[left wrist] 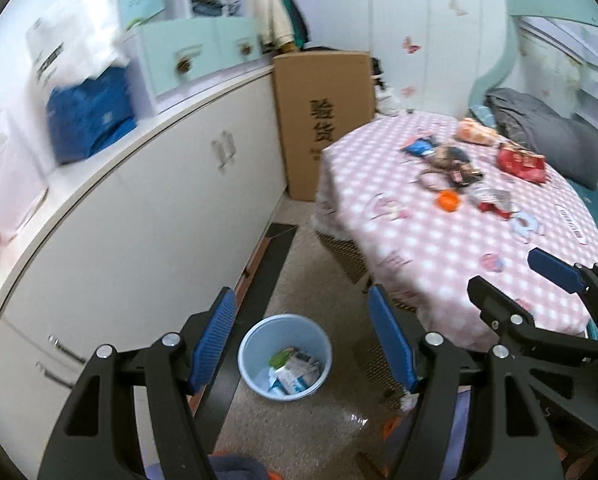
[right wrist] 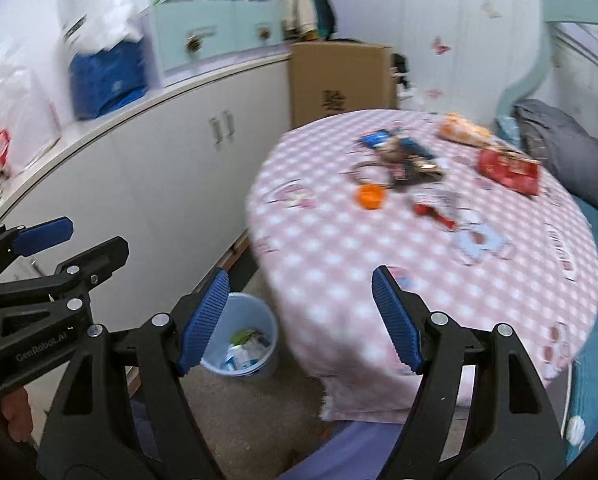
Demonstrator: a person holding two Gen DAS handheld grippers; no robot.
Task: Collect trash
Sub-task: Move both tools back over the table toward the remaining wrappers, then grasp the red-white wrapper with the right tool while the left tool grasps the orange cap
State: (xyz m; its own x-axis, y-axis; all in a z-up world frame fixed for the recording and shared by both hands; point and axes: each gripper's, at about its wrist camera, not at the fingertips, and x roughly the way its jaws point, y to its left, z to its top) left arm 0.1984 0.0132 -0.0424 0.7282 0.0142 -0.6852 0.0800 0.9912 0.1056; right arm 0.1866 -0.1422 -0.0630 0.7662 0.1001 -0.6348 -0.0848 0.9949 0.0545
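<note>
A pale blue bin (left wrist: 285,356) stands on the floor with several wrappers inside; it also shows in the right wrist view (right wrist: 243,336). Trash lies on the pink checked table (left wrist: 439,248): a red packet (left wrist: 521,162), an orange lid (left wrist: 447,201), a blue wrapper (left wrist: 419,146), an orange bag (left wrist: 475,132). The right wrist view shows the red packet (right wrist: 509,170) and the orange lid (right wrist: 369,196). My left gripper (left wrist: 303,340) is open and empty above the bin. My right gripper (right wrist: 299,316) is open and empty at the table's near edge (right wrist: 359,300).
A long white cabinet (left wrist: 159,216) runs along the left, with bags and a blue box (left wrist: 89,114) on top. A tall cardboard box (left wrist: 323,120) stands behind the table. A bed with a grey pillow (left wrist: 555,136) lies to the right.
</note>
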